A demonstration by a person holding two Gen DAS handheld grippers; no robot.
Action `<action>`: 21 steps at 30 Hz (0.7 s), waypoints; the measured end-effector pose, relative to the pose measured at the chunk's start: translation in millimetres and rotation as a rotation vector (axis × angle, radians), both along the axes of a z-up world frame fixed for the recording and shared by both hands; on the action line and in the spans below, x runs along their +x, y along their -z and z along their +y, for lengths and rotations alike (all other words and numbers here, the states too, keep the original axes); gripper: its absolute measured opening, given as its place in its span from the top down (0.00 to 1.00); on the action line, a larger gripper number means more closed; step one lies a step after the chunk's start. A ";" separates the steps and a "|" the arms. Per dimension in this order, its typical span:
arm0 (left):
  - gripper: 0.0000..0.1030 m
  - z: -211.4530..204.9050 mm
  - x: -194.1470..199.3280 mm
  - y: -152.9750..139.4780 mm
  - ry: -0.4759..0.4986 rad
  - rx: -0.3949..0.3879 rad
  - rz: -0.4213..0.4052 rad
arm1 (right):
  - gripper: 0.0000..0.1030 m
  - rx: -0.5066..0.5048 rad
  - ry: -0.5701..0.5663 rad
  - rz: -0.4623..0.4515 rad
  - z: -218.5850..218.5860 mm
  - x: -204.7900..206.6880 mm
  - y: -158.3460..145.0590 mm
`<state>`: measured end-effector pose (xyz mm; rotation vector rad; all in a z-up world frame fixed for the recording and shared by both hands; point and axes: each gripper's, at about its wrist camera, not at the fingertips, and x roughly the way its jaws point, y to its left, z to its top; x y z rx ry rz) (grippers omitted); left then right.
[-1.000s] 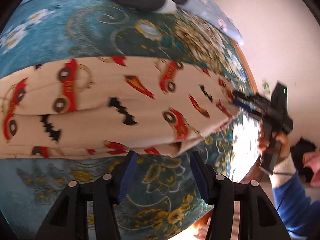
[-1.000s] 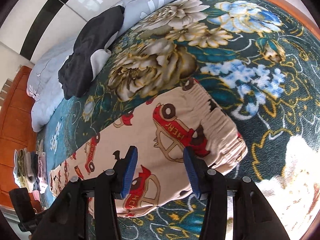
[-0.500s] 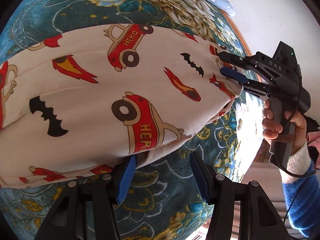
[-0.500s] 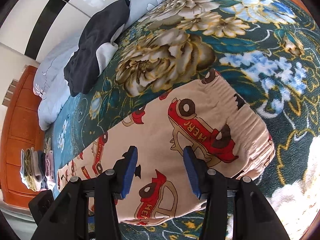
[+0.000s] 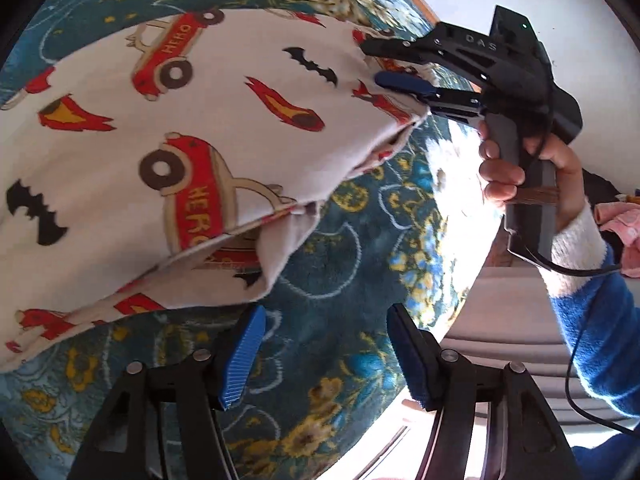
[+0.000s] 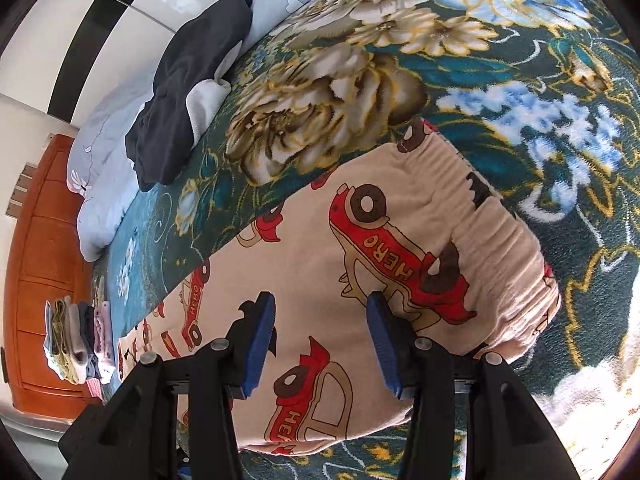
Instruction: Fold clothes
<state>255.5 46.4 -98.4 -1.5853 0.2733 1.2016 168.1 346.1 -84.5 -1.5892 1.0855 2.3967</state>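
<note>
Cream car-print cotton trousers (image 5: 200, 128) on teal floral blanket (image 5: 332, 264): left gripper (image 5: 324, 354) opening, empty, hem at eleven o'clock; right gripper (image 6: 320, 336) apart over waistband; pinch both layers.

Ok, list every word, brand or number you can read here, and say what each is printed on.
"HERO": on the red cars printed on the cream garment, legible in both wrist views.
"DAS": raised on the black body of the right gripper.
No other text or numbers readable.
</note>
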 end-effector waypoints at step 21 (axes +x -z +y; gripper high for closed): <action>0.36 19.2 -25.9 0.3 -0.192 0.137 0.051 | 0.52 -0.043 0.043 0.005 3.1 3.5 3.7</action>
